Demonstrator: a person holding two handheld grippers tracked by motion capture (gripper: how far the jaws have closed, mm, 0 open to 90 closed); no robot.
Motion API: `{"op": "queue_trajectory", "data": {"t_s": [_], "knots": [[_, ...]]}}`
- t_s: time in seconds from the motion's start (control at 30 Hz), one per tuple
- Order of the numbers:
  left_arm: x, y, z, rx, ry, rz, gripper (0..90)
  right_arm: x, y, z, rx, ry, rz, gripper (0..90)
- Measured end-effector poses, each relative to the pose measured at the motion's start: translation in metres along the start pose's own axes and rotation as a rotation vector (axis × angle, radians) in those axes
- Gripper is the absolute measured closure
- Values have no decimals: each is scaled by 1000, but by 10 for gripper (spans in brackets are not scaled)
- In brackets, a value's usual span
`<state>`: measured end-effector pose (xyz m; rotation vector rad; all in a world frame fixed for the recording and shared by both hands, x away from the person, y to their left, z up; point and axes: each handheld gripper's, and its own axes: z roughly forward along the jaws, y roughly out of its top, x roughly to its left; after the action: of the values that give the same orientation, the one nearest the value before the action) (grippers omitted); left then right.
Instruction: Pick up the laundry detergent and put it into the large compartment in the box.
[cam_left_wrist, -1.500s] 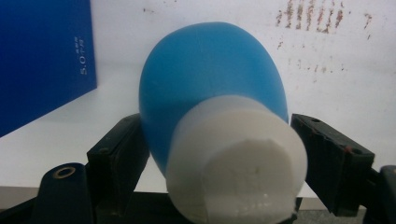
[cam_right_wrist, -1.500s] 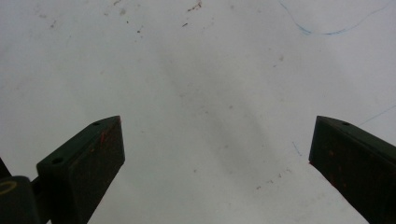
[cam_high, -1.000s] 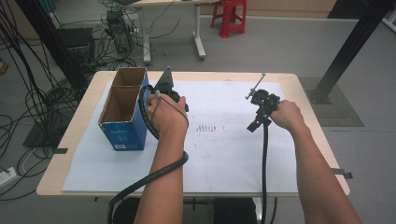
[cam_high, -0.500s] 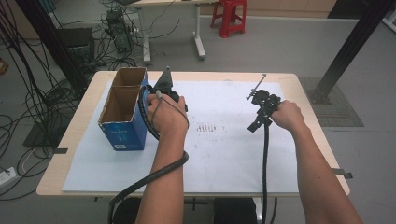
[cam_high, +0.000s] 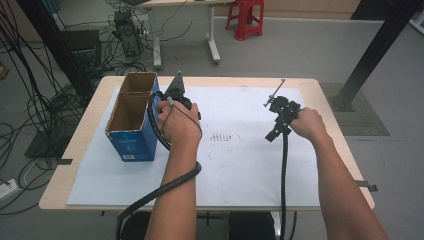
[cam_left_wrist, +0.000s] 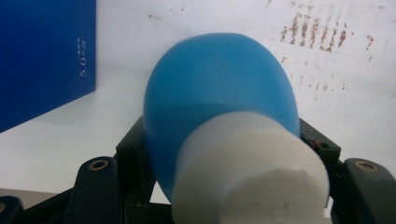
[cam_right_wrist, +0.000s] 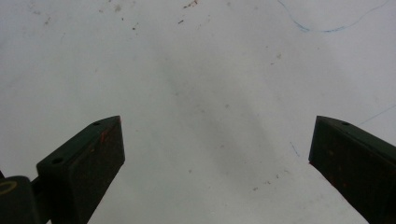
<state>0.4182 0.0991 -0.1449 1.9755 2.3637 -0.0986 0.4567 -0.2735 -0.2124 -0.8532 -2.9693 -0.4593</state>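
Holding the left gripper (cam_high: 176, 95) just beside the open blue cardboard box (cam_high: 131, 120), we have its jaws closed on a blue bulb with a white cap (cam_left_wrist: 224, 126); in the left gripper view the bulb sits between the two black jaws with the white cap end nearest the camera and the blue rounded end pointing away over the white sheet (cam_high: 240, 155). Rust-coloured marks (cam_high: 223, 137) streak the sheet near its middle, between our two hands. Our right gripper (cam_high: 281, 112) hangs well apart on the other side of the table (cam_high: 327, 107), and in the right gripper view its jaws stand wide apart with nothing between them, over the bare, lightly smudged sheet.
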Motion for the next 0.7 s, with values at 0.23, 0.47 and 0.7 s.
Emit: {"op": "queue_trajectory", "data": {"t_s": [0.23,0.47,0.7], "knots": [[0,0,0,0,0,1,364,1,1,-1,3,-2,-1,31],[0,0,0,0,0,1,364,1,1,-2,4,-4,0,31],[0,0,0,-3,0,0,364,2,3,-2,4,-6,-5,31]]}}
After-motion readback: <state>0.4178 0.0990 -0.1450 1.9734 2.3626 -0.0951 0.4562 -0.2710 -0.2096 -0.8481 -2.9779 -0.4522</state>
